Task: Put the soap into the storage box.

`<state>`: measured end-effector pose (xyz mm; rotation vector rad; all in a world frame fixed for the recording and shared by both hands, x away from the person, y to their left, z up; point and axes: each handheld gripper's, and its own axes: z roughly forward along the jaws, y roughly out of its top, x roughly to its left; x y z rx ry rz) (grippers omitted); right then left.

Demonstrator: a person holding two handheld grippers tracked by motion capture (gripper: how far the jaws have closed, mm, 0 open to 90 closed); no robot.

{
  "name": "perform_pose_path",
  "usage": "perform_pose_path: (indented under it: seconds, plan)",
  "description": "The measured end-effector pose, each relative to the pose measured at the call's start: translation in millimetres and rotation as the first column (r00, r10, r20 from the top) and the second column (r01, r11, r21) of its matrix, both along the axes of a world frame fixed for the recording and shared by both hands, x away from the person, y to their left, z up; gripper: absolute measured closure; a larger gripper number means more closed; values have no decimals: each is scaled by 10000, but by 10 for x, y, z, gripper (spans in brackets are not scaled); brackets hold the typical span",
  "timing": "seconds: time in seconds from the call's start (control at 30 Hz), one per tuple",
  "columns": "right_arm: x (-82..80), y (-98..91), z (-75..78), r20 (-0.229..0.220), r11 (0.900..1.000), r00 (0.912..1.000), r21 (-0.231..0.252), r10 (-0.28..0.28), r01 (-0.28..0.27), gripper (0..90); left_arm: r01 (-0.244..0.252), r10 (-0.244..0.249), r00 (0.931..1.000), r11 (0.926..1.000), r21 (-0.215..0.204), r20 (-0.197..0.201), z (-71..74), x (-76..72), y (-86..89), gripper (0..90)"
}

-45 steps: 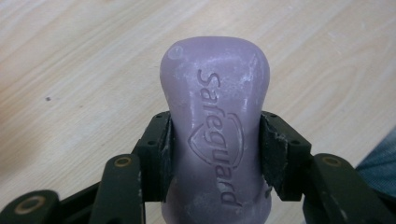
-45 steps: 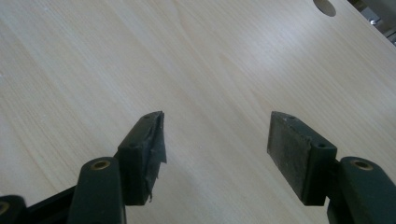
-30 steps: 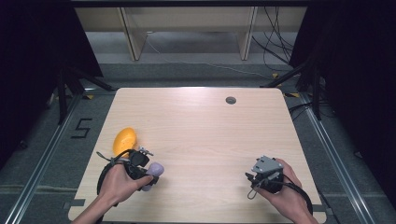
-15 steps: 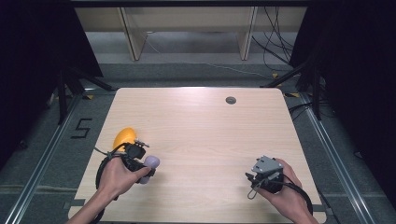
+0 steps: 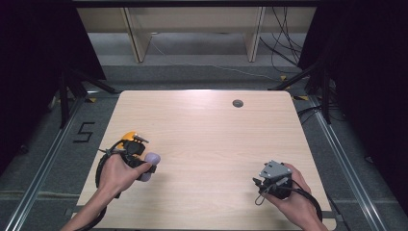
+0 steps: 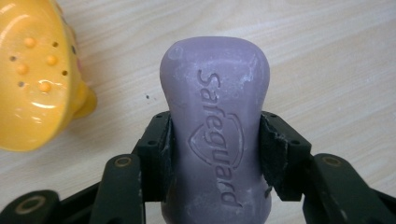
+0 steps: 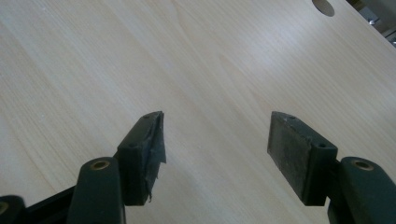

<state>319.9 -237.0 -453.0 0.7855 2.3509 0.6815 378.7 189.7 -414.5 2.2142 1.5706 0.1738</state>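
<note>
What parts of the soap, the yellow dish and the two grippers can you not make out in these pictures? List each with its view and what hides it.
- Soap: its lower end, left gripper view, cut off by the bottom edge and covered by the pads.
- Yellow dish: its left part, same view, cut off by the frame; in the high view the left gripper covers most of it.
- Right gripper: jaws, high view, hidden under its grey plate and hand.

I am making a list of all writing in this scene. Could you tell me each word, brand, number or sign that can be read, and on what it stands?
"Safeguard": pressed into the purple soap bar, with a shield outline around the word; the left gripper holds this bar.
"5": marked on the dark floor left of the table, in the high view.
The yellow soap dish bears only holes and bumps, no readable text.
</note>
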Motion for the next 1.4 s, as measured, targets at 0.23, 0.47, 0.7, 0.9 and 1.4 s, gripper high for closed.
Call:
perform_pose_path:
  seconds: [0.23, 0.47, 0.7, 0.9, 1.4]
  plan:
    - [0, 1, -2, -19, 10000, 10000, 3, -3, 3, 370, 82, -84, 9999, 9999, 151, 138, 73, 66, 52, 488]
    - [-1, -1, -1, -26, 10000, 10000, 1, -11, 11, 370, -240, 237, 9995, 9996, 126, 196, 116, 130, 115, 488]
    - [-1, 0, -2, -22, 10000, 10000, -4, -11, 11, 370, -517, 515, 9986, 9986, 102, 143, 122, 201, 155, 488]
    - [-1, -3, -1, -18, 10000, 10000, 1, -24, 24, 370, -582, 580, 9982, 9982, 141, 116, 129, 248, 166, 488]
    - [-1, -3, -2, -22, 10000, 10000, 0, -25, 25, 370, -850, 842, 9962, 9956, 387, 210, 137, 376, 243, 488]
